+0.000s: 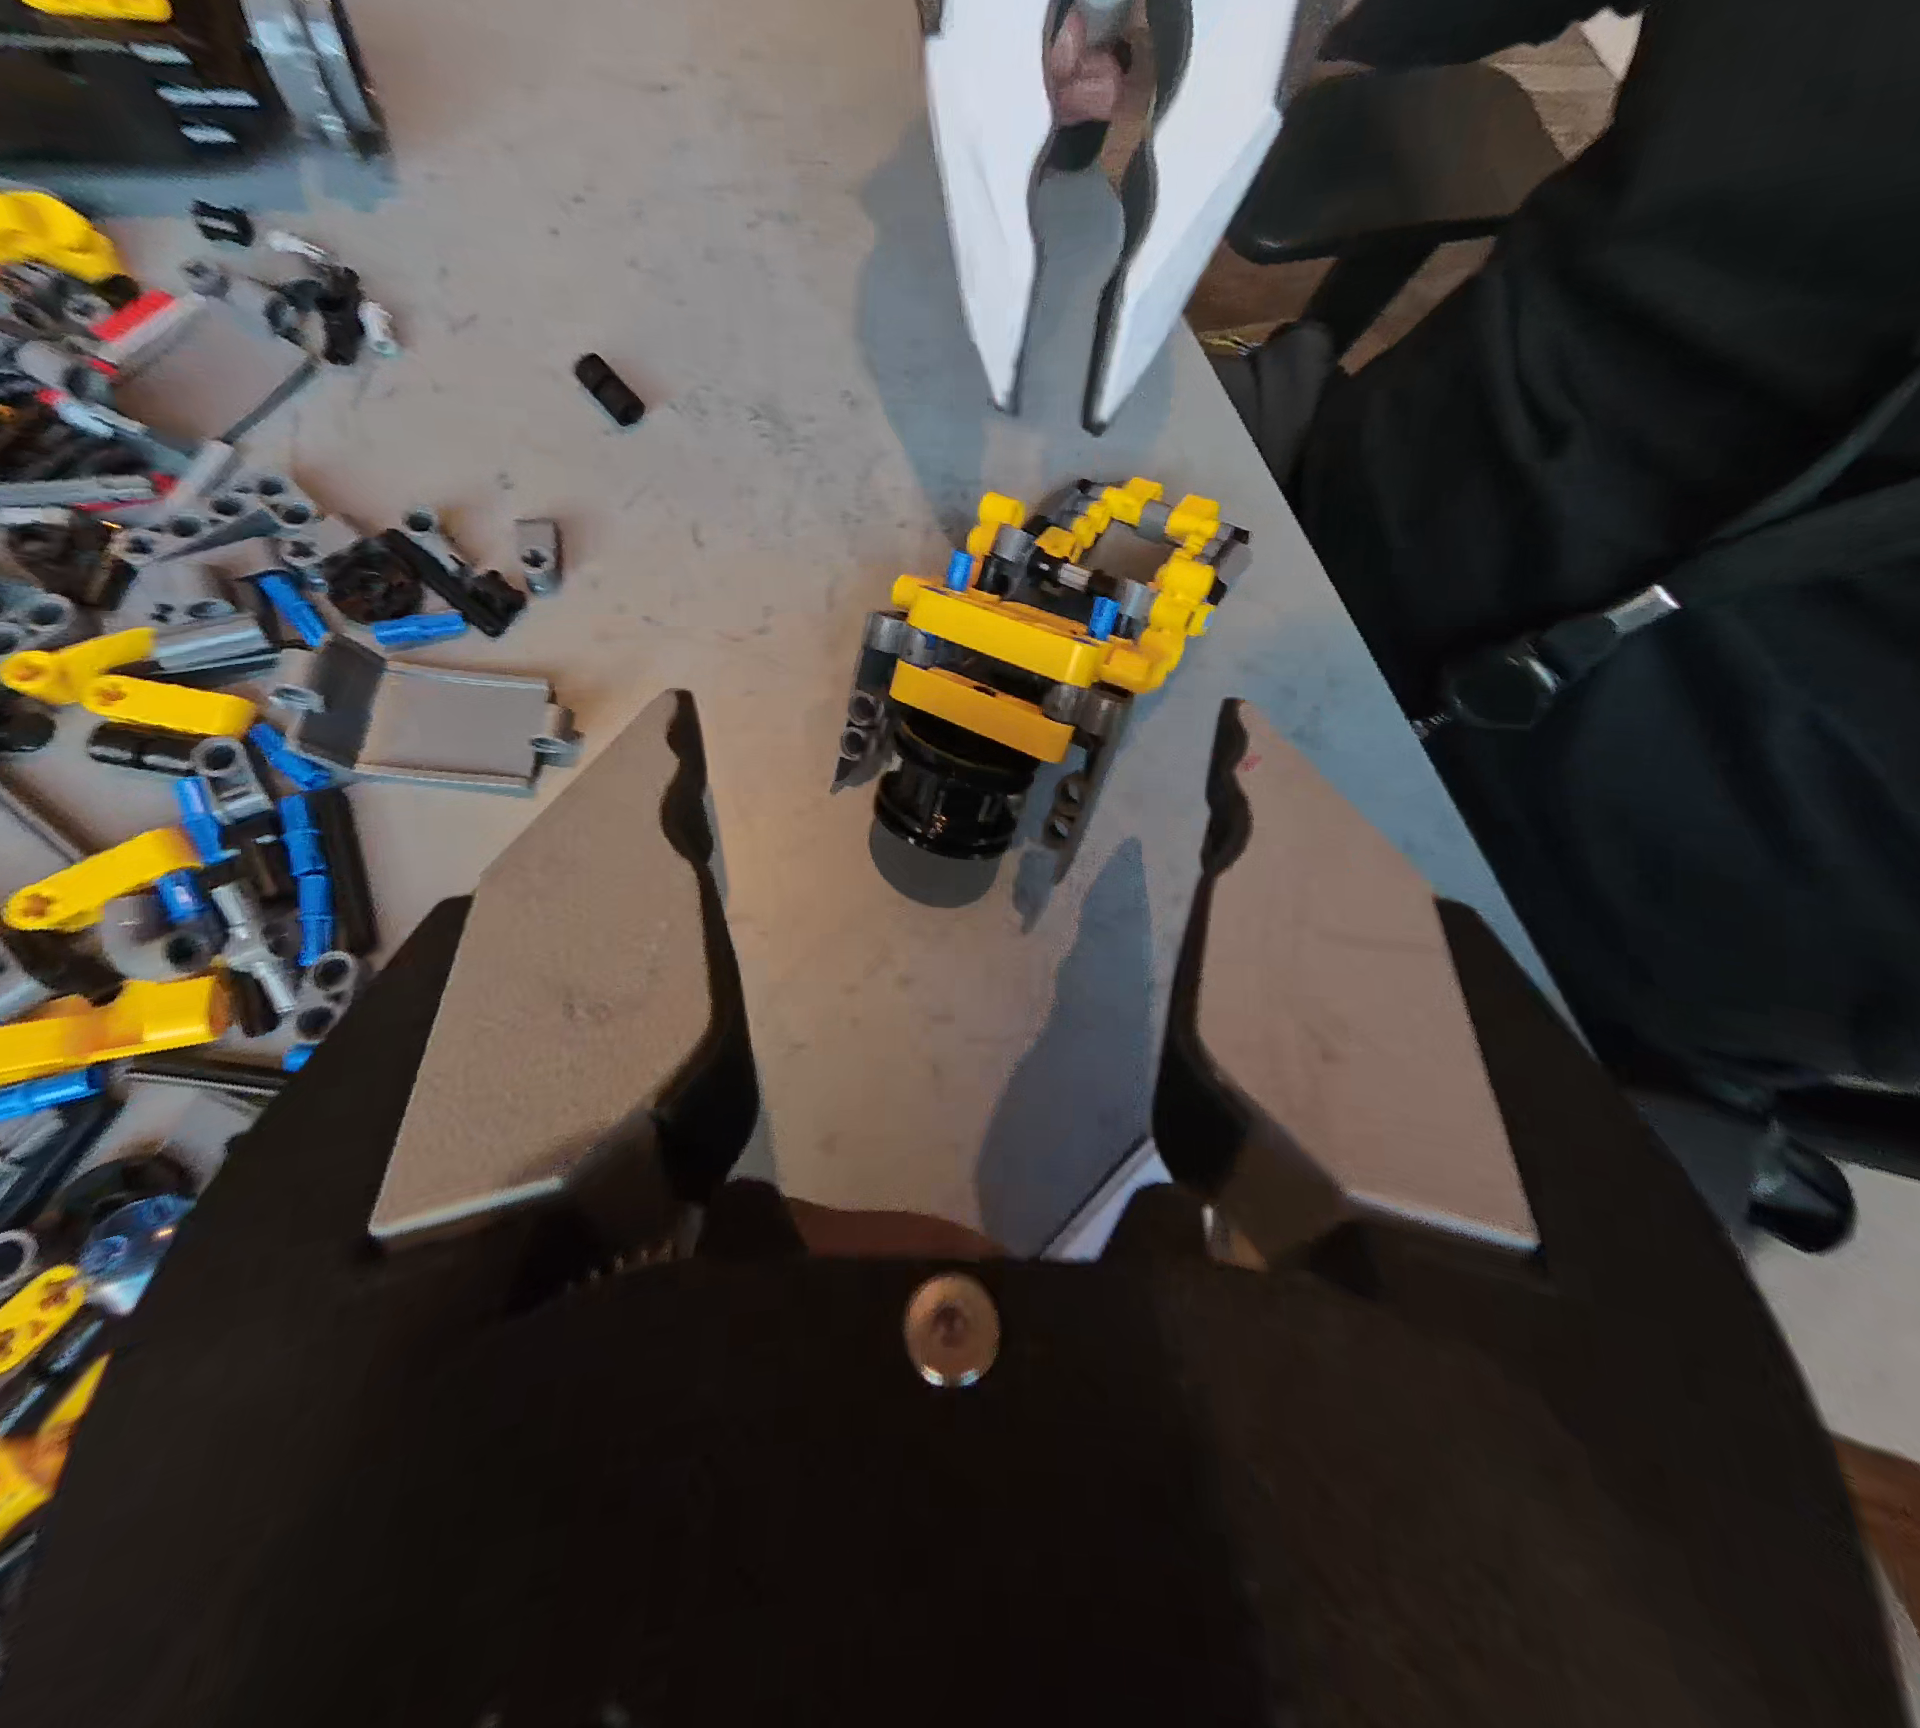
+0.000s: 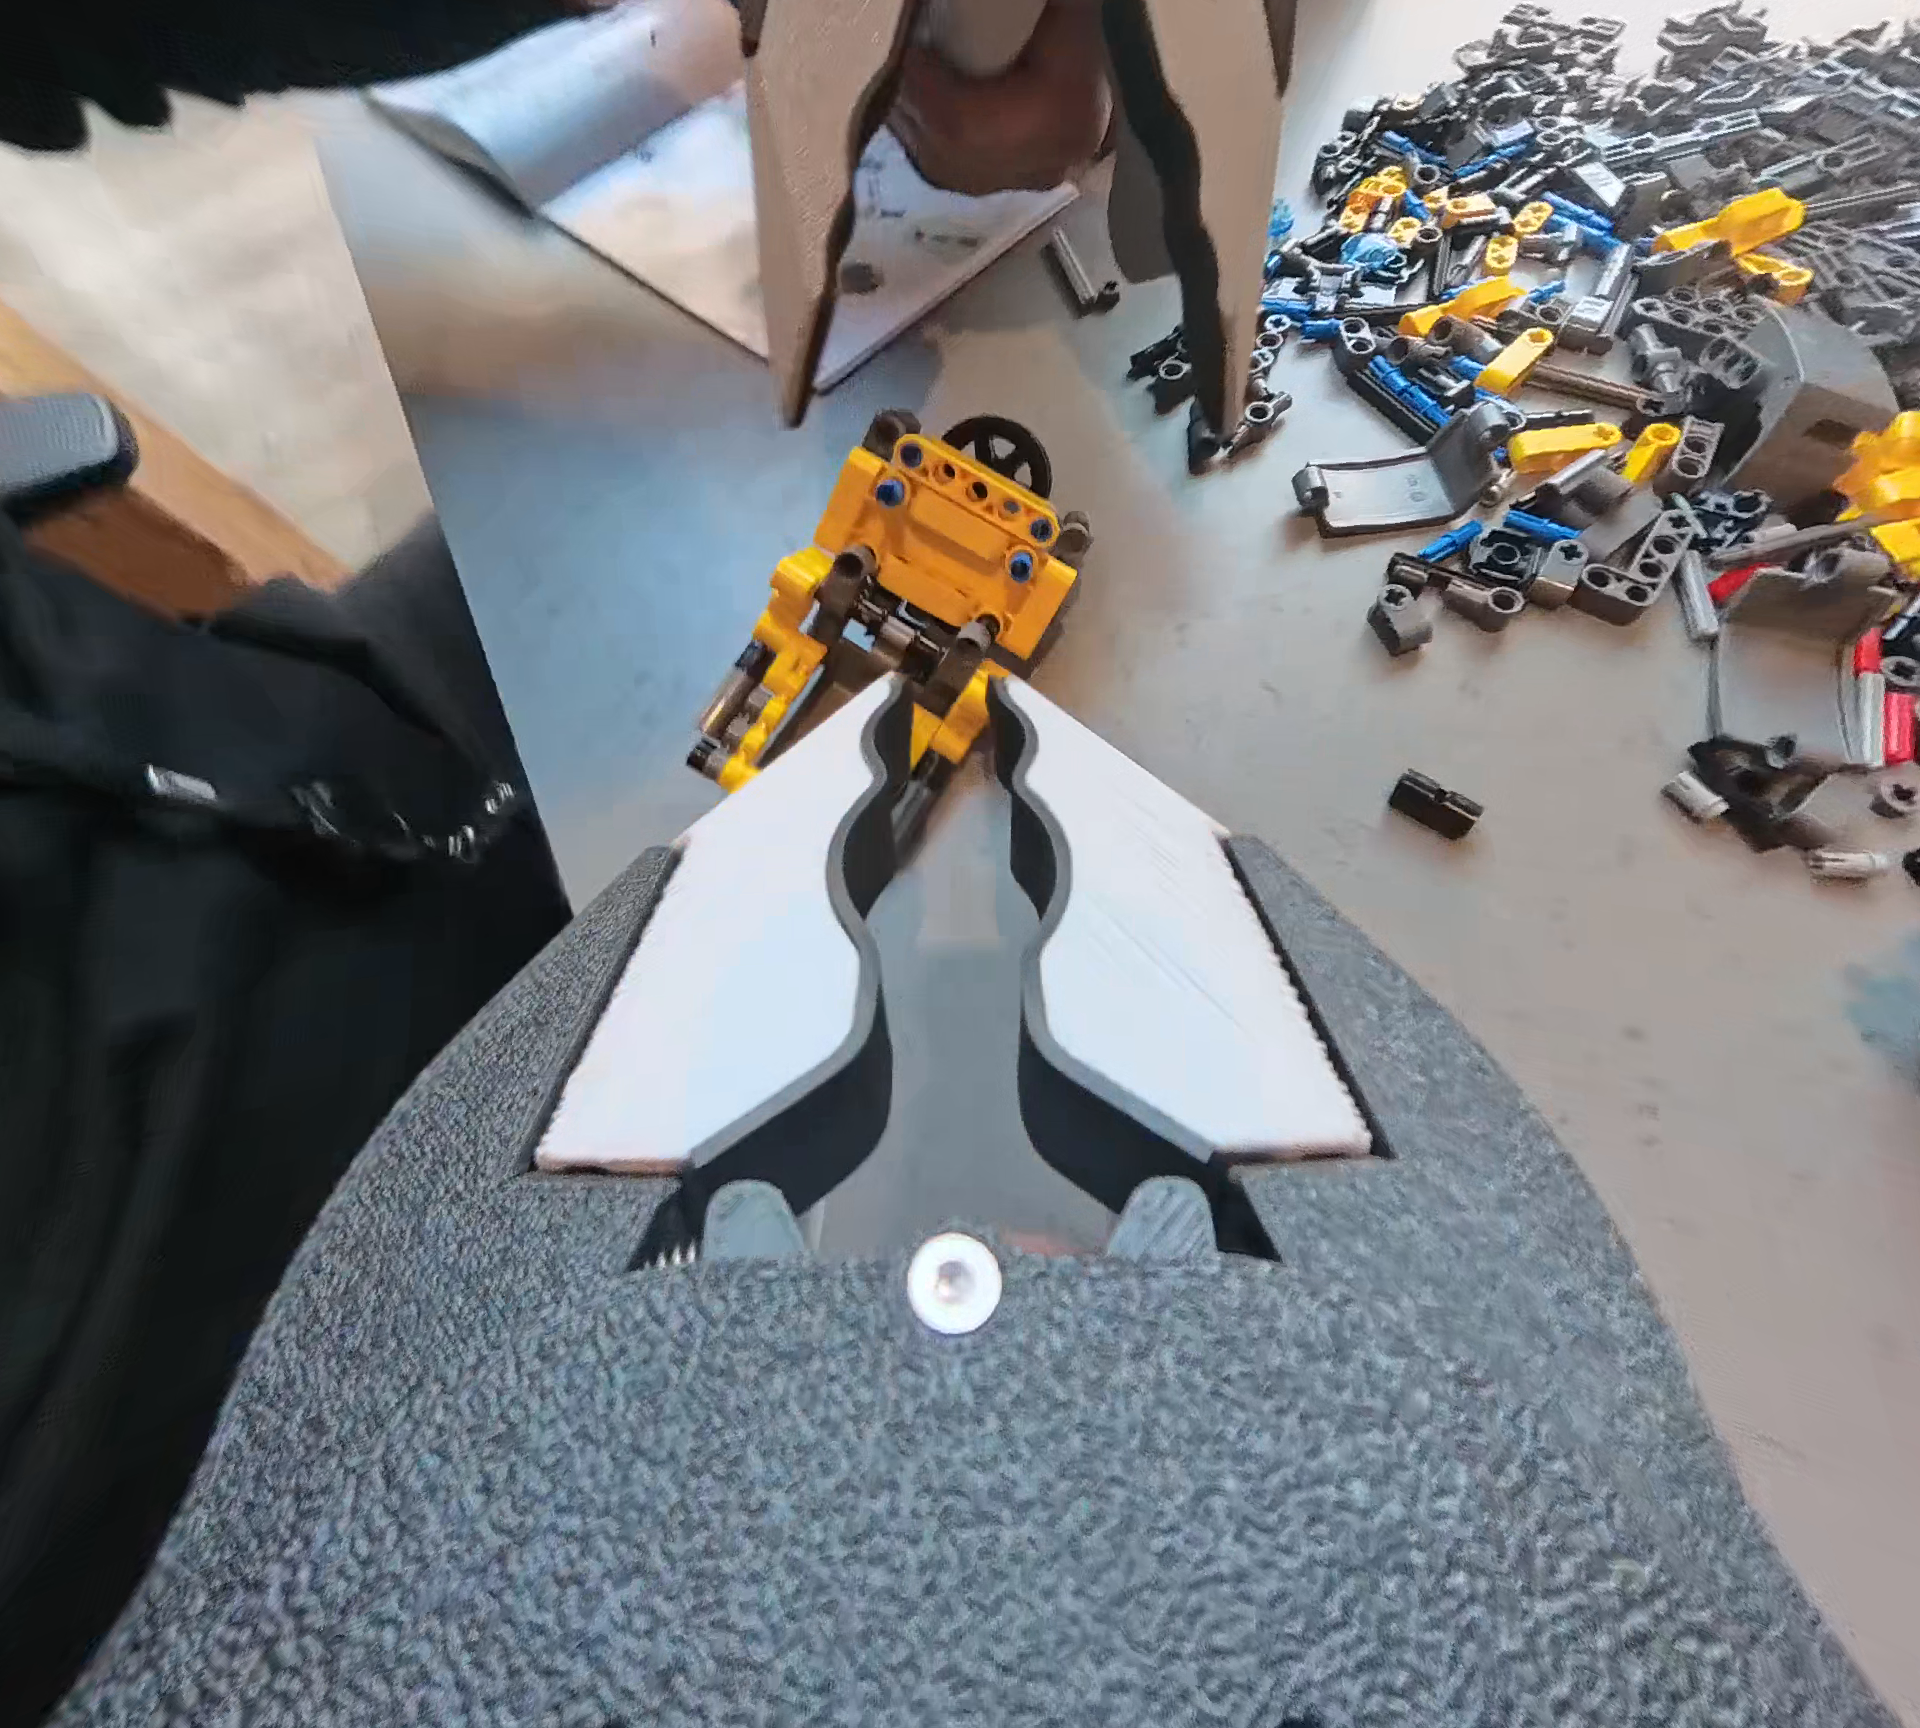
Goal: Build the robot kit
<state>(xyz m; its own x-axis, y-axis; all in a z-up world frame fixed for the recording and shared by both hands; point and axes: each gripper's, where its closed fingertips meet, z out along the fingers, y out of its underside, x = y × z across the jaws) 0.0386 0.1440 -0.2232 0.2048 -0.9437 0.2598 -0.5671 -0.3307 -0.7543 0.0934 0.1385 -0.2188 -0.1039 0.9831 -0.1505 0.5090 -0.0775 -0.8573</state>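
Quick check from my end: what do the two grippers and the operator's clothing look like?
Left gripper: smooth black body, beige pointed fingers with wavy black inner edges. Right gripper: grainy dark grey body, white fingers of the same shape. Each has a silver screw at its centre. The person wears black clothing.

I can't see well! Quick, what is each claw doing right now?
Left claw: open, holding nothing, above the table near the yellow brick model.
Right claw: open with a narrow gap, holding nothing, tips by the model.

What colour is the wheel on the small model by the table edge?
Black. The wheel shows best in the left wrist view, under the yellow model.
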